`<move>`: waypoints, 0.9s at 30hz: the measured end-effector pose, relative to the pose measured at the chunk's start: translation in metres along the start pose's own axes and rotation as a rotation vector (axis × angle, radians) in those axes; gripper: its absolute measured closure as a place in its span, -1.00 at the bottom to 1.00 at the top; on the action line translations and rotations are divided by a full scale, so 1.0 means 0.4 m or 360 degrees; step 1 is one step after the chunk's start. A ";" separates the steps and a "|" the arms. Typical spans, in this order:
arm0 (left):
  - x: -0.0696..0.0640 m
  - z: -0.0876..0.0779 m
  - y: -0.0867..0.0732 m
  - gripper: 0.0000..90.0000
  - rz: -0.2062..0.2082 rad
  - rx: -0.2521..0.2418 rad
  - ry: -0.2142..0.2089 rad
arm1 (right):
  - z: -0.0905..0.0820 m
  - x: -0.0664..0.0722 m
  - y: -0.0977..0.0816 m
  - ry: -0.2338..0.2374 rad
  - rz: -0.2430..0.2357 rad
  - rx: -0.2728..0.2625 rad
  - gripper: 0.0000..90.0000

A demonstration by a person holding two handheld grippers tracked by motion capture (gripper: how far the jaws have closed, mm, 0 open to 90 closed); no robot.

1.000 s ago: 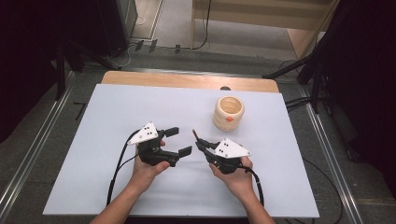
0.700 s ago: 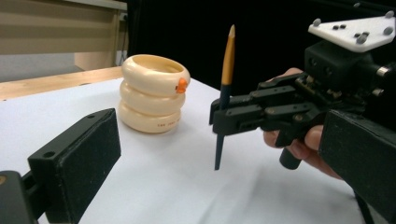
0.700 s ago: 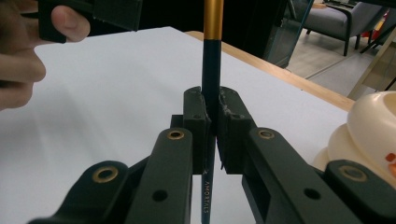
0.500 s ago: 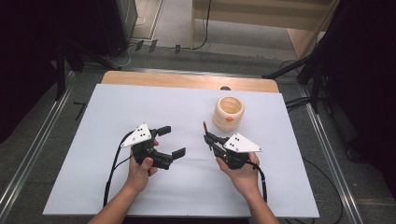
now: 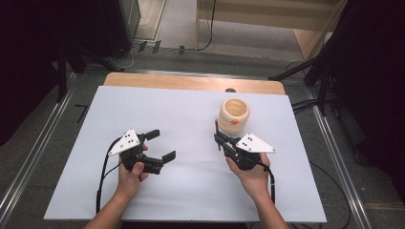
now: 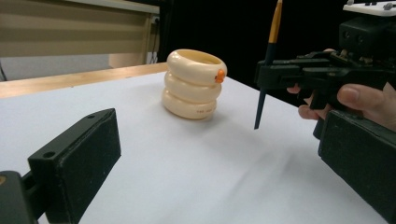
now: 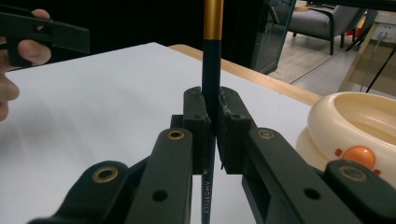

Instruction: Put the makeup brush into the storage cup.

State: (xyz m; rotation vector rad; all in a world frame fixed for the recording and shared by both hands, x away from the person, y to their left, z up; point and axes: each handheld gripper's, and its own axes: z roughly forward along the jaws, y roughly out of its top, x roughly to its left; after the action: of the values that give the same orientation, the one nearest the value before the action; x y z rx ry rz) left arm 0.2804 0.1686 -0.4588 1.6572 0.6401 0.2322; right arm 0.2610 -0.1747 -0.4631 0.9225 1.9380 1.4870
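While our right gripper (image 7: 211, 122) clamps a pencil (image 7: 211, 70) beside the cream pot (image 5: 234, 115), our left gripper (image 5: 160, 145) gapes, holding nothing.

The person's left hand (image 5: 131, 172) comes in from the near edge on a bare forearm and wraps the body of the left gripper (image 5: 161, 145), which lies roughly level over the white table (image 5: 191, 191), pointing right and a little far. Its two black fingers (image 6: 79, 161) stand wide apart with nothing between them, having just been opening. The right hand (image 5: 252, 175) holds the right gripper (image 5: 218, 137) at the right of the scene, pointing left and far. Its black fingers (image 7: 195, 112) are pressed together on a thin dark pencil with an orange upper part (image 7: 211, 79), held upright.
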 end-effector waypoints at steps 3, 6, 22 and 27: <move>0.008 -0.021 -0.002 -1.00 0.0008 -0.0005 0.0019 | -0.002 -0.008 0.003 -0.0007 0.0015 -0.0009 0.87; 0.018 -0.041 -0.003 -1.00 0.0010 -0.0012 0.0044 | -0.004 -0.014 0.006 -0.0018 0.0027 -0.0014 0.87; 0.065 -0.125 -0.031 -1.00 0.0003 -0.0008 0.0167 | -0.017 -0.055 0.008 -0.0058 0.0097 -0.0043 0.87; 0.075 -0.143 -0.038 -1.00 -0.0003 -0.0010 0.0195 | -0.023 -0.066 0.011 -0.0073 0.0110 -0.0056 0.87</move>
State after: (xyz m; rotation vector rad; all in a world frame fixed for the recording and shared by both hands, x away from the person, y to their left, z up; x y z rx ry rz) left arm 0.2727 0.2338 -0.4681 1.6454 0.7323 0.3360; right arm 0.2717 -0.2000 -0.4565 1.0084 1.8589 1.5203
